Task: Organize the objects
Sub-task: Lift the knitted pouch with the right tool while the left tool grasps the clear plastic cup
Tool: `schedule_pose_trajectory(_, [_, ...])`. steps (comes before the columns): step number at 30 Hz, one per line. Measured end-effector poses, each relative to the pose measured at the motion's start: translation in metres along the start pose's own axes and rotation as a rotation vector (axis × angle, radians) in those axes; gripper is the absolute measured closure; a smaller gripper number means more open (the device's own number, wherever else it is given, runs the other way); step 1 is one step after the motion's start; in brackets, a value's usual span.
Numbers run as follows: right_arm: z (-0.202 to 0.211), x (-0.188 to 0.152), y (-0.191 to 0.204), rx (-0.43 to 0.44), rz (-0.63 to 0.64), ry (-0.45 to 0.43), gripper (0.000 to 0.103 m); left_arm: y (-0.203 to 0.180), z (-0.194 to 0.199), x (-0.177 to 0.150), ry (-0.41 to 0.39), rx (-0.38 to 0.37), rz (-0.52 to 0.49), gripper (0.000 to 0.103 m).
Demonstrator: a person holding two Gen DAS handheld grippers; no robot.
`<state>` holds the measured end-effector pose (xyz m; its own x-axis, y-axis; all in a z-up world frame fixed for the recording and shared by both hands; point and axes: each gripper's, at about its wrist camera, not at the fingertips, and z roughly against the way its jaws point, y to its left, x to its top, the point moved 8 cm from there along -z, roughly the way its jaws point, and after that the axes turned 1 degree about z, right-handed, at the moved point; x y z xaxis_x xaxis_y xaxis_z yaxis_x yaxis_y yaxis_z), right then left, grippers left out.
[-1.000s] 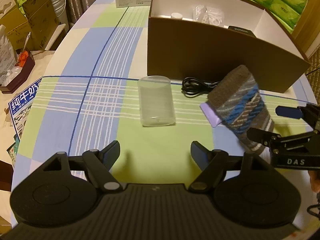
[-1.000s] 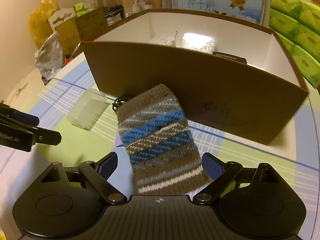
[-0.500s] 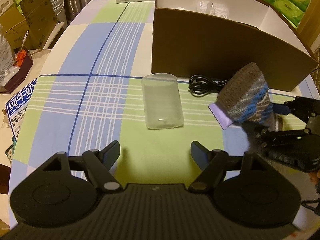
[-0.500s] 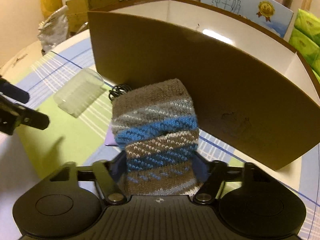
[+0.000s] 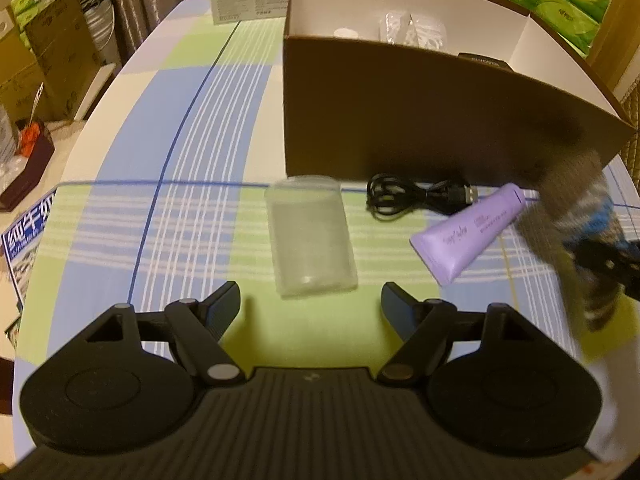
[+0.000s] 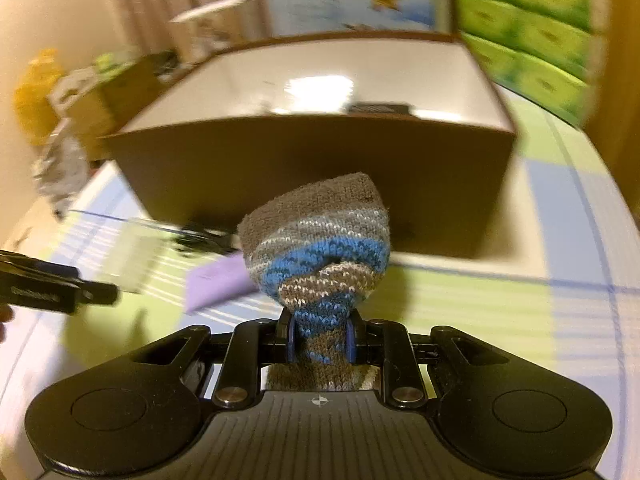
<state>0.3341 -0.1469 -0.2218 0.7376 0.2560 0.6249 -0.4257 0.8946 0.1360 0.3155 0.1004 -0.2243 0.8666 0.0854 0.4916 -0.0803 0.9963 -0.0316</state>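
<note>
Right wrist view: we see the right claw (image 6: 321, 340) clamped on the lower part of the knitted sock (image 6: 320, 248), its jaws having just been closing, with the wool pinched between the blue pads and the toe end bulging up and away from us. The sock's long axis runs straight out along the fingers toward the brown cardboard box (image 6: 312, 168), whose near wall stands directly beyond the sock and whose open top lies higher and farther. We judge that the coming move turns on this: the sock must rise over that near wall before it can go into the box. In the left wrist view, our left claw (image 5: 310, 306) stands apart and empty over the desk (image 5: 120, 184), with the clear plastic case (image 5: 310, 236) just beyond its fingertips, long axis pointing away; the purple tube (image 5: 472, 232) and black cable (image 5: 416, 196) lie to its right.
</note>
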Motion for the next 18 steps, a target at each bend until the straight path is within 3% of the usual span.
schedule_pose_trajectory(7, [0.01, -0.014, -0.04, -0.107, -0.12, 0.036, 0.083, 0.001, -0.021, 0.024, -0.011, 0.001, 0.004, 0.04])
schedule_pose_trajectory(13, [0.019, -0.018, -0.055, -0.122, -0.188, 0.035, 0.083, 0.004, -0.039, 0.033, 0.019, -0.012, 0.033, 0.055])
schedule_pose_trajectory(18, [0.023, -0.014, -0.058, -0.116, -0.21, 0.036, 0.083, 0.002, -0.038, 0.029, 0.016, -0.026, 0.031, 0.056])
